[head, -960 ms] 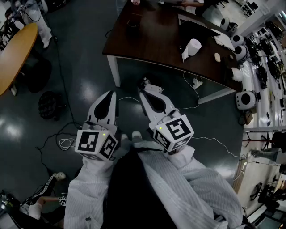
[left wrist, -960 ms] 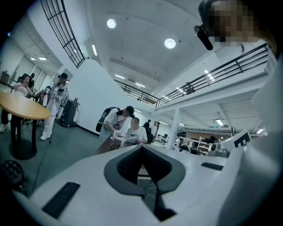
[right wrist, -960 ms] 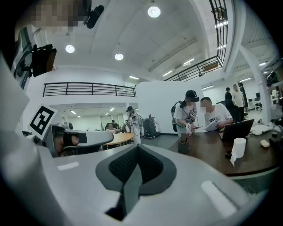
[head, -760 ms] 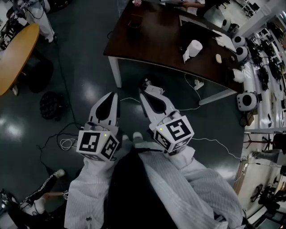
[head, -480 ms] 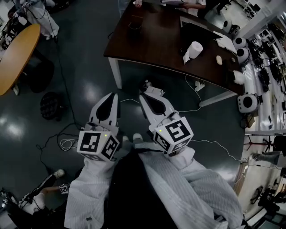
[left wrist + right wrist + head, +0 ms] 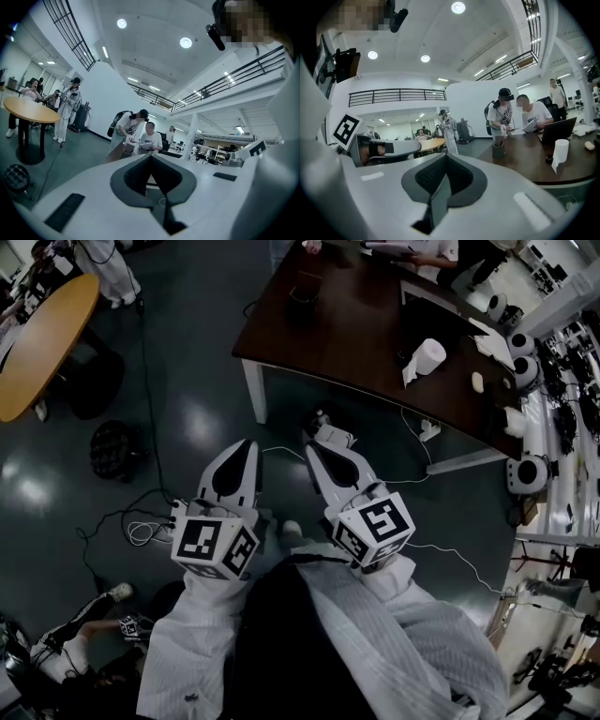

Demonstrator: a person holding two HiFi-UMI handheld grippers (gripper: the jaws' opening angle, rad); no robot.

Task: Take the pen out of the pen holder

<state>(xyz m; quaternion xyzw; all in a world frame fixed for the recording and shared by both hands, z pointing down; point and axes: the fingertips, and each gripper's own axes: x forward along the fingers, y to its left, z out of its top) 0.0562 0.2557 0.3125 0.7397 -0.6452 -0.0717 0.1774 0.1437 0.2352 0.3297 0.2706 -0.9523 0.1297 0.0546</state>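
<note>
A dark pen holder (image 6: 302, 293) stands near the far edge of the brown table (image 6: 352, 334); in the right gripper view the pen holder (image 6: 498, 149) shows a pen sticking up out of it. Both grippers are held side by side over the floor, well short of the table. My left gripper (image 6: 246, 446) points forward with its jaws together and nothing between them. My right gripper (image 6: 315, 440) is likewise shut and empty. The left gripper (image 6: 151, 157) and the right gripper (image 6: 446, 157) each show their pads meeting in their own views.
A paper roll (image 6: 428, 355) and an open laptop (image 6: 433, 317) are on the table. Two people (image 6: 520, 117) stand at its far side. A round wooden table (image 6: 42, 338) is at the left. Cables (image 6: 141, 531) lie on the dark floor.
The brown table has shifted down and right in the head view, so it sits a little nearer. Both grippers keep their shut pose side by side.
</note>
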